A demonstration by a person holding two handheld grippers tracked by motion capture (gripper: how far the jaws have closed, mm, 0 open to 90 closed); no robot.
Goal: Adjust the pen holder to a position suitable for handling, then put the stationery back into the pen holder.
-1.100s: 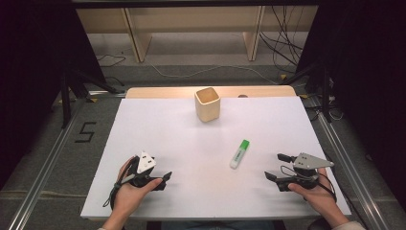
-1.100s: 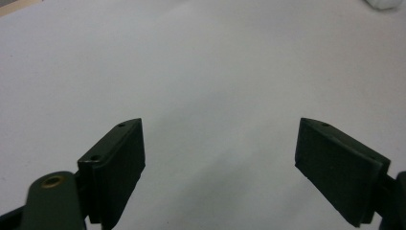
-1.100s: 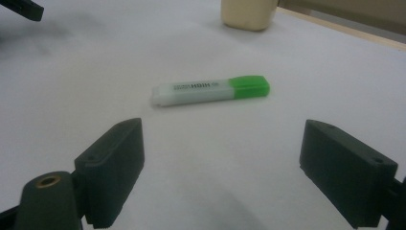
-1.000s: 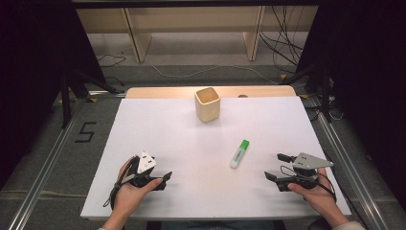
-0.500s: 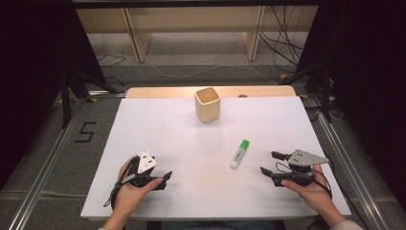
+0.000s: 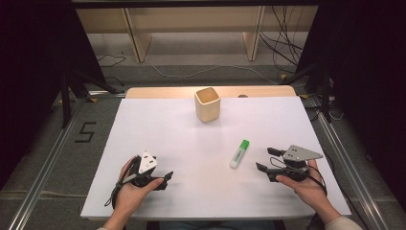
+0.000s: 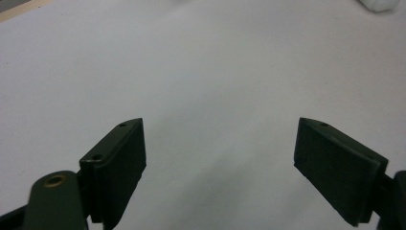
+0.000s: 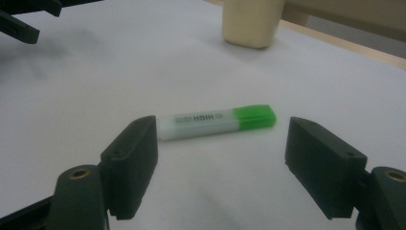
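Highlighter (image 8: 216, 122) lay flat on the white worktop (image 6: 182, 143) just ahead of my right gripper (image 6: 269, 159), whose fingers (image 8: 130, 165) stood wide apart with nothing between them, lined up either side of its length, I judge to straddle and pinch it. My left gripper (image 6: 165, 178) rested near the front edge, its fingers (image 7: 115, 167) likewise spread and empty. Farther back stood the wooden cup (image 6: 207, 103), upright, mouth open, probably to receive it.

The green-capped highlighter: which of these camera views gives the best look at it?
The right gripper view: the highlighter lies close ahead of the open jaws, large enough to show its white body, green cap and printed lettering. In the high view the highlighter is small, lying on the white table between the right gripper and the cup.
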